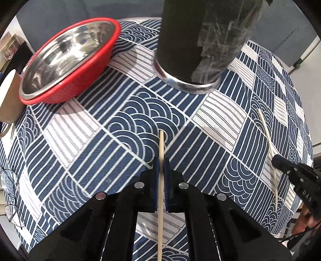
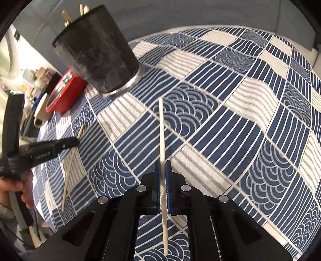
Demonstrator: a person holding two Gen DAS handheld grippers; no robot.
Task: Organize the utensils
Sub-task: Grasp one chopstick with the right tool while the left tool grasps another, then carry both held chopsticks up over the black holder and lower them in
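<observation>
Blue-white patterned tablecloth (image 2: 230, 104), grey wall (image 1: 60, 18) behind.

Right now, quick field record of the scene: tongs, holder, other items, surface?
left tongs: shut on a tan wooden chopstick, tip pointing toward the holder
right tongs: shut on a pale cream chopstick
holder: black cylindrical utensil holder with a metal base ring, upright, wooden utensil ends showing above its rim
bowl: steel bowl nested in a red plastic colander, left of the holder
cup: beige paper cup, beside the bowl
surface: blue-and-white patterned tablecloth
</observation>
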